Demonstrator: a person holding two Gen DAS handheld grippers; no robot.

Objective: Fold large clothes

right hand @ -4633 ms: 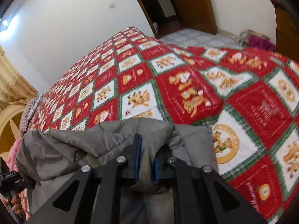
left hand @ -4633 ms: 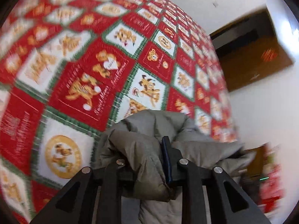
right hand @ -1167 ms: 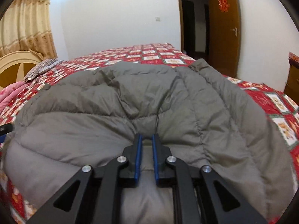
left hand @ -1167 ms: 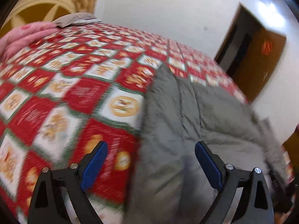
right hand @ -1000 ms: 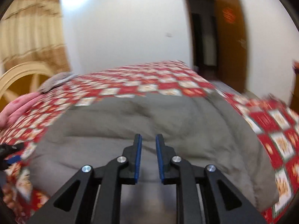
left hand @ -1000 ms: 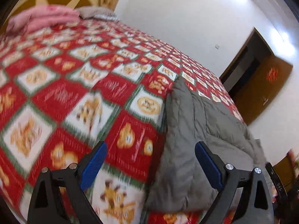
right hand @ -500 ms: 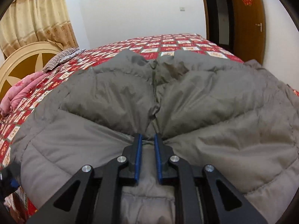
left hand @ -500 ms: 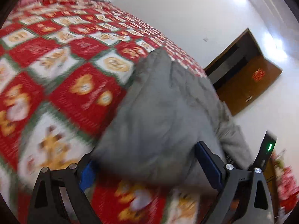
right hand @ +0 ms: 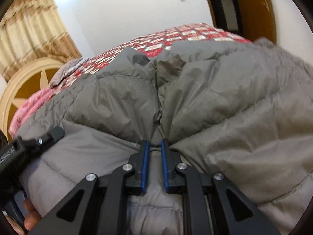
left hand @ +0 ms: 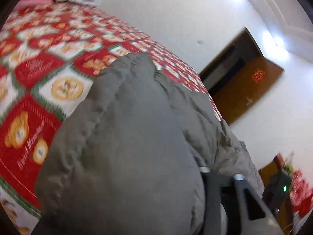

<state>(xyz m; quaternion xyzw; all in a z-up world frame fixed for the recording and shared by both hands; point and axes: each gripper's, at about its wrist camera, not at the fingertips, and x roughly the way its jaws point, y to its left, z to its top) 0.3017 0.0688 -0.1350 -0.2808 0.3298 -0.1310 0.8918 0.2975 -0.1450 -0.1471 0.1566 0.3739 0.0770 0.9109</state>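
A large grey puffer jacket [right hand: 225, 90] lies bunched on the red patterned bedspread [left hand: 35, 72]. My right gripper [right hand: 154, 146] is shut on a fold of the jacket at its near edge. In the left wrist view the jacket [left hand: 125, 146] bulges over my left gripper and hides its fingertips; only its right arm [left hand: 230, 192] shows. The left gripper's body [right hand: 29, 143] also shows at the left of the right wrist view, pressed against the jacket's left edge.
A round wooden headboard [right hand: 25, 86] and pink bedding [right hand: 33, 105] lie at the far left of the bed. A brown door [left hand: 248, 90] stands open past the bed's far side. A dark unit with a green light [left hand: 281, 188] sits at the right.
My left gripper, open beside the jacket's edge, has pushed into the jacket, which now covers its fingers. My right gripper briefly let go, then closed on the jacket's near edge again.
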